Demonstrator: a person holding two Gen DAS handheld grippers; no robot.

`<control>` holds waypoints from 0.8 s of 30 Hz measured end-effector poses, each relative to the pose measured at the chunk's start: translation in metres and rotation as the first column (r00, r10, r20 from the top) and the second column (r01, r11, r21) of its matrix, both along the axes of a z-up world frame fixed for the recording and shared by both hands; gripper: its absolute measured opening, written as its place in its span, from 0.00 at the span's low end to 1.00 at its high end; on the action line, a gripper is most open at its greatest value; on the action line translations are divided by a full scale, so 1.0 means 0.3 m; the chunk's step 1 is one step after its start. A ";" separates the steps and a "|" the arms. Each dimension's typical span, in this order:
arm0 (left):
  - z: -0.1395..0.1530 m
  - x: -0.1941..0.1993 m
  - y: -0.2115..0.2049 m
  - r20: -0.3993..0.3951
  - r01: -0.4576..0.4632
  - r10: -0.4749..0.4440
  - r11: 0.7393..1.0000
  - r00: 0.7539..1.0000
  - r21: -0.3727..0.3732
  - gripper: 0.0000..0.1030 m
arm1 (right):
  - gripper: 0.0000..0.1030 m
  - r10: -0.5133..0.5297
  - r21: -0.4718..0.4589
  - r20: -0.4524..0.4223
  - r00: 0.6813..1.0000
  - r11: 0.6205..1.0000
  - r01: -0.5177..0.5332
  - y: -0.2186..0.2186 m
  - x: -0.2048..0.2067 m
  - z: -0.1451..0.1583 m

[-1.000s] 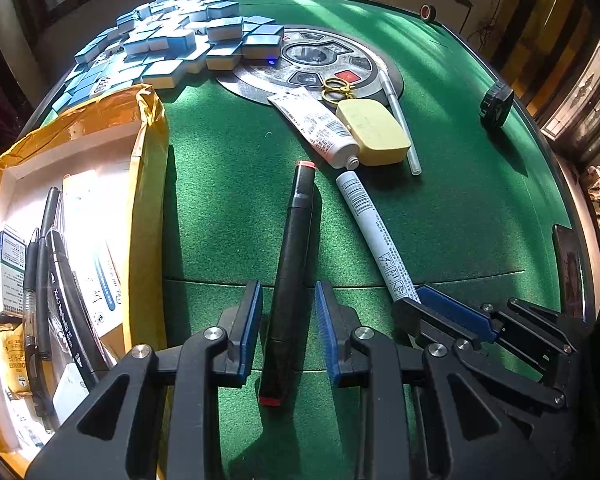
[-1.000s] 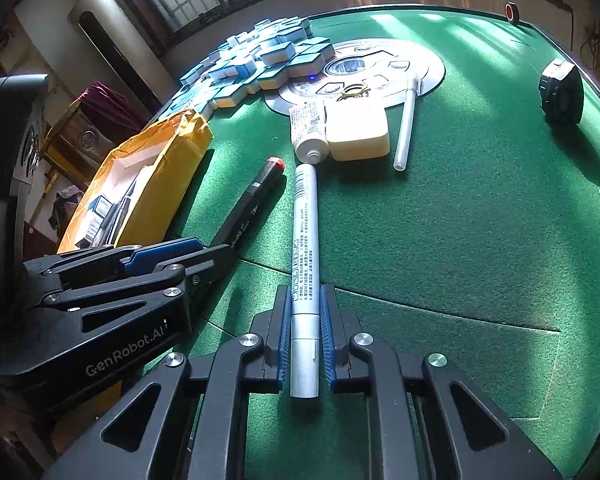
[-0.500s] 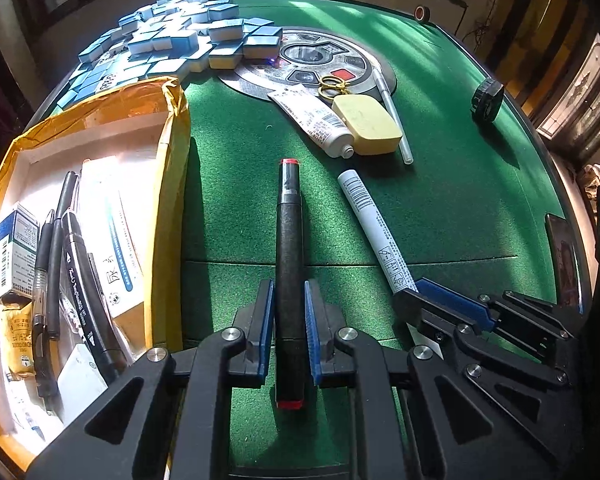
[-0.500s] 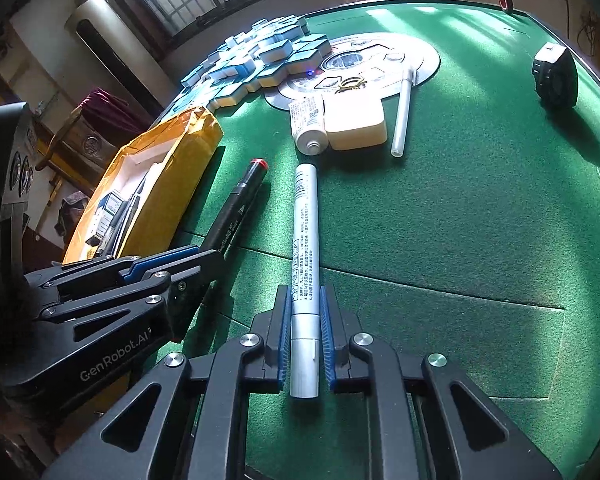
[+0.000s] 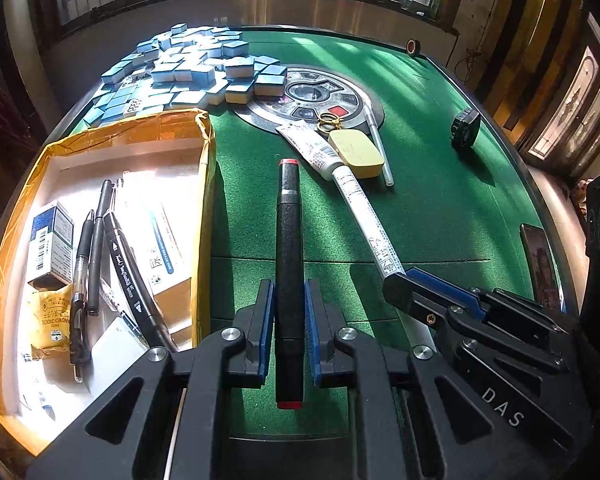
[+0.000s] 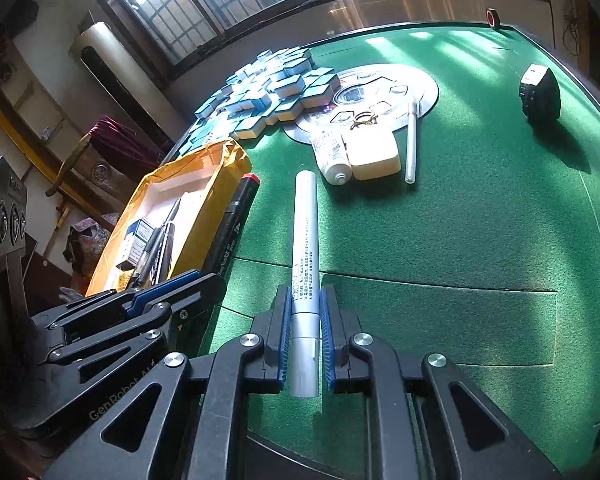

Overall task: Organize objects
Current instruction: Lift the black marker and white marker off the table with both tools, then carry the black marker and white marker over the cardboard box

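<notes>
Black marker point(image 5: 289, 248) with red end caps sits clamped between the blue pads of the left gripper point(image 5: 289, 320) in the left wrist view, barrel running up the frame centre above the green felt table point(image 5: 440, 200). Left of frame: yellow-taped open box point(image 5: 204, 200) holding pens point(image 5: 96, 240), small cartons and a packet. Upper left: heap of blue mahjong tiles point(image 5: 188, 72). Upper centre: round control panel point(image 5: 320, 96), white tube point(image 5: 312, 148), cream-coloured case point(image 5: 356, 148), thin white stick point(image 5: 378, 144). Right gripper enters from lower right, pinching a white marker point(image 5: 368, 220). Right wrist view: right gripper point(image 6: 305, 320) closed narrow on the white marker point(image 6: 306, 240), which points up the frame centre. Left gripper point(image 6: 204, 284) at lower left, black marker point(image 6: 236, 220) projecting from it just beside the box point(image 6: 204, 208). Tiles point(image 6: 268, 88) upper centre; black round object point(image 6: 540, 92) upper right; tube point(image 6: 332, 152) and case point(image 6: 374, 156) touching, mid-frame.
</notes>
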State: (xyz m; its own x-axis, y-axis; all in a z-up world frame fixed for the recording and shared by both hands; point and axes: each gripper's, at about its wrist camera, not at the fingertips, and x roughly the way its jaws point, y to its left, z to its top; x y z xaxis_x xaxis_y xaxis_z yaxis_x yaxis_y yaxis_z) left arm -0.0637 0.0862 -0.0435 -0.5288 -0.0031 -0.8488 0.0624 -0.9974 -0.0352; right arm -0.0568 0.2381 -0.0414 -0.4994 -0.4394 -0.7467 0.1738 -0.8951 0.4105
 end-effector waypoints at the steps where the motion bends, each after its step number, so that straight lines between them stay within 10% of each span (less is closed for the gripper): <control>1: 0.009 0.011 -0.005 -0.007 -0.003 0.003 1.000 1.000 0.002 0.12 | 0.12 0.001 -0.001 -0.005 1.000 1.000 -0.001 -0.009 0.003 0.008; 24: 0.109 0.264 -0.245 -0.080 -0.183 0.180 0.983 0.980 -0.026 0.12 | 0.12 0.148 -0.005 -0.087 0.985 0.989 -0.149 -0.335 0.132 0.135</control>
